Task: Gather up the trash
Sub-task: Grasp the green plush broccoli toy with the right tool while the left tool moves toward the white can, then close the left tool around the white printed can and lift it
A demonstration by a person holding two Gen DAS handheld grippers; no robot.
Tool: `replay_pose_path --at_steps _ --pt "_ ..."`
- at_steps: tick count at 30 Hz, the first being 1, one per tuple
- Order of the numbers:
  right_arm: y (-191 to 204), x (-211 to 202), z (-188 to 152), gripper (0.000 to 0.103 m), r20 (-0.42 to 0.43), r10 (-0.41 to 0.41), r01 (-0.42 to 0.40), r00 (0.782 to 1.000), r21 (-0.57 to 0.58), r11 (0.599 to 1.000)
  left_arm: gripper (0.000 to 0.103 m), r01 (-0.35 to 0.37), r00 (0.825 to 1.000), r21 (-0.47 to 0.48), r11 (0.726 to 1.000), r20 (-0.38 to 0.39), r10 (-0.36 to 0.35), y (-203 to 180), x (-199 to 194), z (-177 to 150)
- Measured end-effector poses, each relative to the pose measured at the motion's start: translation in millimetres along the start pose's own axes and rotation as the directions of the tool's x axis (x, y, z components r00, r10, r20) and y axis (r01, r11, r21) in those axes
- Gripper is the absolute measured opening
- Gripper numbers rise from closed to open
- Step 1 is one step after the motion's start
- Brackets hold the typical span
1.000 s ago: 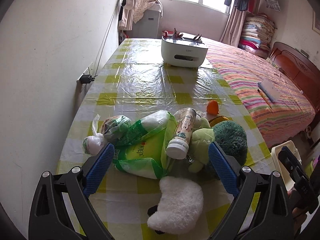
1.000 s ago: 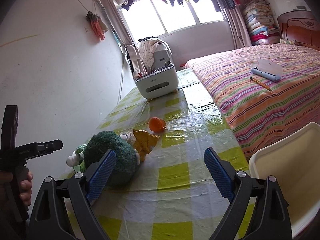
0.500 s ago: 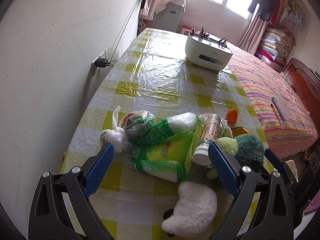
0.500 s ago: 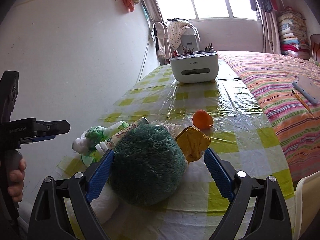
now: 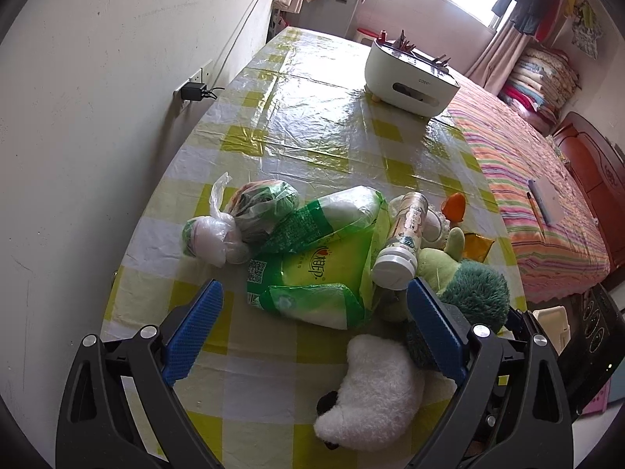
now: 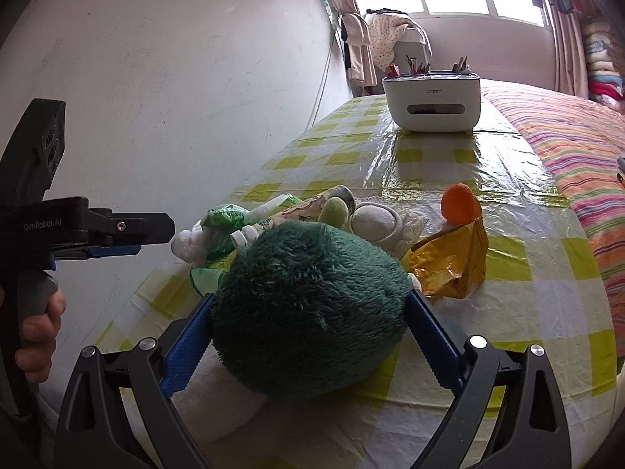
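A heap of litter lies on the yellow-checked table (image 5: 312, 125): a green plastic pack (image 5: 320, 262), knotted plastic bags (image 5: 242, 219), a lying bottle (image 5: 402, 238), an orange scrap (image 5: 455, 207) and a gold wrapper (image 6: 453, 262). My left gripper (image 5: 314, 287) hovers open just in front of the green pack, with nothing between its pads. My right gripper (image 6: 308, 303) is opening its jaws around the dark green plush toy (image 6: 308, 289), which fills the gap between them. A white plush (image 5: 371, 387) lies near the table's front edge.
A white desk organiser (image 5: 410, 86) stands at the far end of the table. The wall with a plugged socket (image 5: 193, 92) runs along the left. A bed with a striped cover (image 5: 547, 195) borders the right side. A hand (image 6: 37, 336) holds the left tool.
My right gripper has swung left and closed in on the green plush, which now sits between its jaws. The left gripper shifted and rolled slightly over the pile.
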State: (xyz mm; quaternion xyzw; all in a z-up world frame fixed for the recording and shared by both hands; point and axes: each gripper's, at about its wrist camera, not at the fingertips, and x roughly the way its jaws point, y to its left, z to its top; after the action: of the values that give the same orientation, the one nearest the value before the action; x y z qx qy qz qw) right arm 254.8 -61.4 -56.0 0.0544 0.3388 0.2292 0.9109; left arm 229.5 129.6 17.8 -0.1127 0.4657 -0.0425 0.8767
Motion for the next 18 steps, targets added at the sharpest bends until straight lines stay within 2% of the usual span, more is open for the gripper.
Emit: replay_pose_path --at_steps 4,5,9,15,18 --pt "6 0 -4 0.089 -0.006 -0.032 0.032 0.999 -0.045 0.998 0.094 0.007 1.0 0.001 1.0 -0.013 -0.007 -8 4 4" --pt "7 0 -4 0.081 -0.004 -0.033 0.033 0.999 -0.05 0.998 0.094 0.007 1.0 0.006 1.0 -0.019 -0.007 -10 6 4" --pt "5 -8 -7 0.071 0.01 -0.032 0.032 0.999 -0.036 0.999 0.094 0.015 0.999 0.02 1.0 -0.052 -0.014 -19 17 9" --pt "-15 -27 -10 0.069 0.053 0.004 -0.008 0.999 0.072 0.997 0.094 0.017 0.994 0.03 0.999 -0.109 -0.014 -30 35 12" --pt "-24 -42 -10 0.069 0.092 0.004 -0.014 0.996 0.106 0.994 0.094 0.053 0.989 0.02 0.998 -0.136 -0.05 -35 40 11"
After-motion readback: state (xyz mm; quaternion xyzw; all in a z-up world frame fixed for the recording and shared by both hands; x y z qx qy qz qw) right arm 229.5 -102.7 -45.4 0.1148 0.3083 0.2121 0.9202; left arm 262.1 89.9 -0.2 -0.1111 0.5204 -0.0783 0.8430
